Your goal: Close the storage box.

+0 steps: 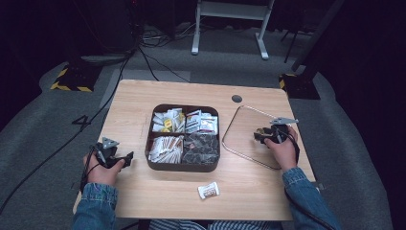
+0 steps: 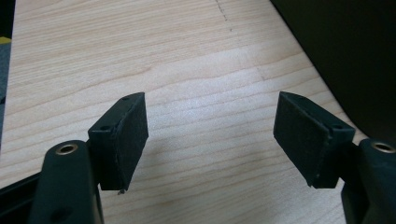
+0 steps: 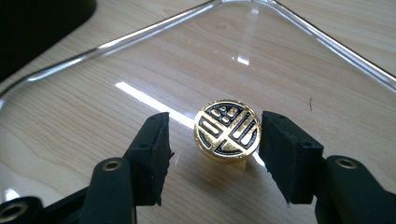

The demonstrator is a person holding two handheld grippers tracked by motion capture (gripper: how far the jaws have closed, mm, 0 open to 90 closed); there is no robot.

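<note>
The wooden table (image 1: 143, 191) takes up the middle of the high view, and at its centre I have the dark four-part box (image 1: 182, 165), its compartments full of sachets. Right of the box lies the clear lid (image 1: 239, 143), flat on the wood, with its gold knob (image 3: 227, 131) in the lower middle of the right gripper view. One loose sachet (image 1: 208, 190) sits at lower centre, near the table's front edge.

I judge the step in hand to be picking up the lid by its knob. My right gripper (image 3: 215, 156) has its jaws either side of the knob: the right-hand pad looks to be just touching it, while a clear gap shows at the left-hand pad, so the grip isn't made yet. My left gripper (image 2: 210, 140), at lower left of the high view beside the box, is spread wide over bare wood with nothing in it.

Next I'd close squarely on the knob, then lift the lid level and carry it over the box.
</note>
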